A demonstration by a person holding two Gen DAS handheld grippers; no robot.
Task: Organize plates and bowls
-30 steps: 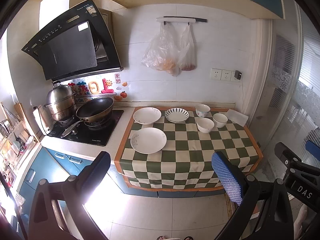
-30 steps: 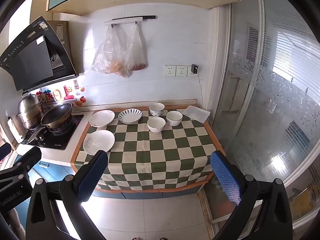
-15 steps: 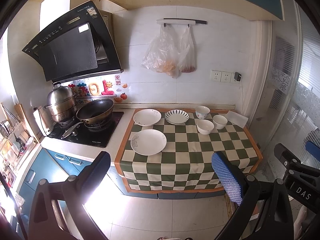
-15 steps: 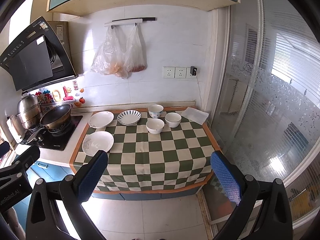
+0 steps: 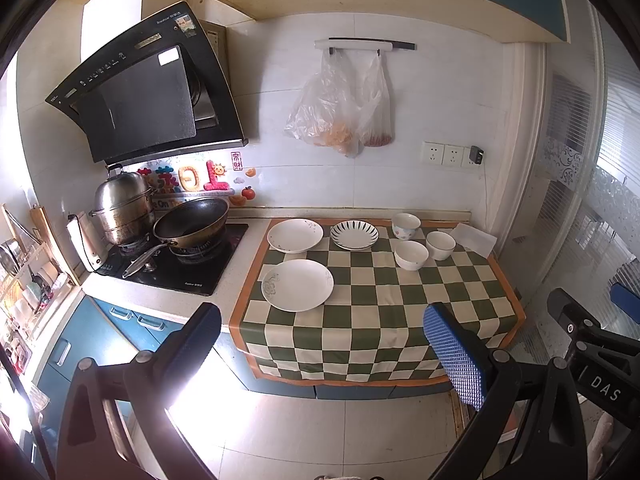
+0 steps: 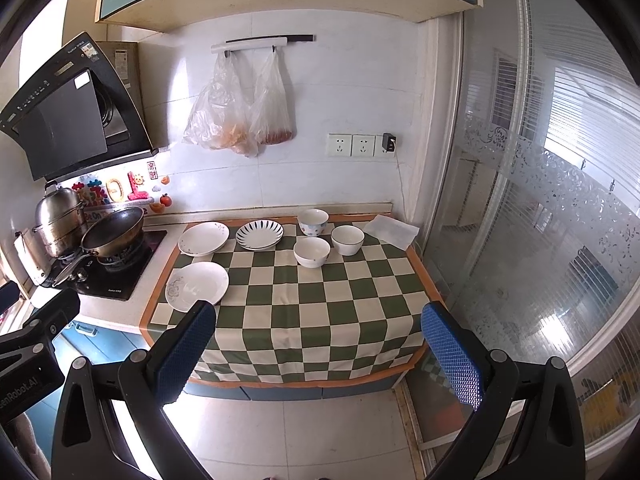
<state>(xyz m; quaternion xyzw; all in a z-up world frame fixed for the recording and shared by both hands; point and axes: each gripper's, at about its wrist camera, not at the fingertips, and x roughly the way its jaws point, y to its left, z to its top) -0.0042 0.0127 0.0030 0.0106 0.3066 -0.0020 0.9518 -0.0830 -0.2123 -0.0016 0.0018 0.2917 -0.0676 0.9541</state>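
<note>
On the green-checked cloth [image 5: 372,312] lie a large white plate [image 5: 297,285] at front left, a white plate [image 5: 295,235] behind it and a striped plate [image 5: 354,234]. Three bowls stand at the back right: a patterned bowl [image 5: 406,225], a white bowl [image 5: 411,255] and a white bowl [image 5: 440,245]. The same dishes show in the right wrist view, with the large plate [image 6: 197,286] and bowls [image 6: 311,251]. My left gripper [image 5: 320,344] and right gripper [image 6: 316,344] are both open and empty, well short of the counter, above the floor.
A stove [image 5: 176,264] with a wok [image 5: 191,223] and a steel pot [image 5: 122,212] stands left of the cloth. A range hood [image 5: 148,88] hangs above it. Plastic bags [image 5: 340,112] hang on the wall. A folded white cloth [image 5: 474,239] lies at the back right. A glass partition [image 6: 540,220] stands to the right.
Both cameras have shifted slightly; the counter sits a little lower and farther in the left view. The dishes have not moved. Both grippers stay open.
</note>
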